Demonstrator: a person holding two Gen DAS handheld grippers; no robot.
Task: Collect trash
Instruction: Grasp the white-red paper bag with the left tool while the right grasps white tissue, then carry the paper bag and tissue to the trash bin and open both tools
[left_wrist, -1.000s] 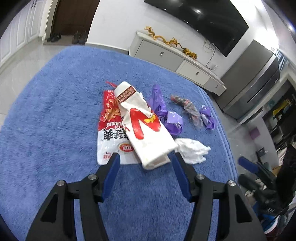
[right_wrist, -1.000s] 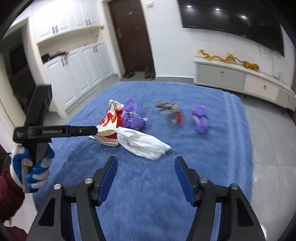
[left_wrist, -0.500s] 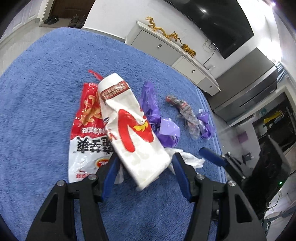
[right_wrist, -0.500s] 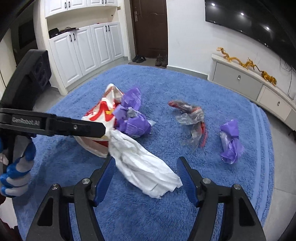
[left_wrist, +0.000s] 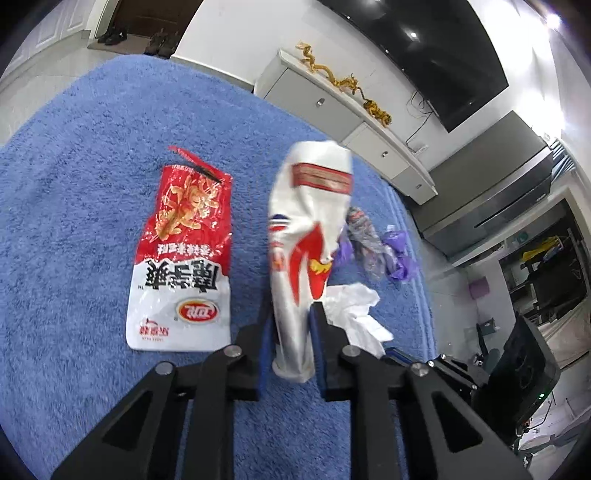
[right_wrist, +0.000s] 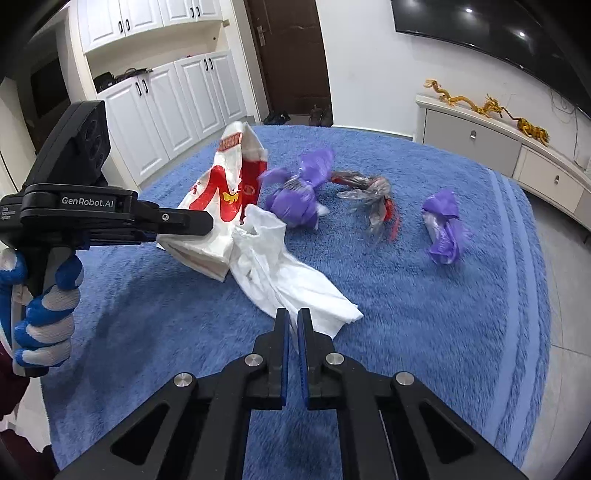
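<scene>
Left gripper (left_wrist: 291, 325): jaws clamped on the near end of the white-and-red bag (left_wrist: 306, 236); the bag stands up from the pads, its far end lifted off the blue rug (left_wrist: 92, 166). In the right wrist view the same bag (right_wrist: 218, 192) hangs from the left gripper (right_wrist: 184, 229), held by a gloved hand (right_wrist: 44, 310).

Right gripper (right_wrist: 293, 325): jaws drawn to a narrow slit, pinching the near corner of the white tissue (right_wrist: 291, 280); only a thin edge sits between the pads.

Surroundings: left of the left gripper, a red-and-white snack packet (left_wrist: 181, 266) lies flat on the rug, now uncovered. Beyond the tissue, ahead of the right gripper, lies a purple wrapper (right_wrist: 299, 195) just behind the bag. To its right is a clear crumpled wrapper with red (right_wrist: 369, 195), and further right, well apart, a second purple wrapper (right_wrist: 443, 229). The tissue touches the lifted bag at its far end, so the two items overlap there. White cabinet (right_wrist: 476, 136) with gold dragon figures (right_wrist: 487, 107) stands past the rug.

Change from a second ago: both grippers stood wide open then, the left astride the bag lying over the packet, the right above the tissue. Both have since closed and the bag has risen.

Count: grippers 2; purple wrappers 2; clear wrapper 1; tissue 1; bag 1; packet 1.
</scene>
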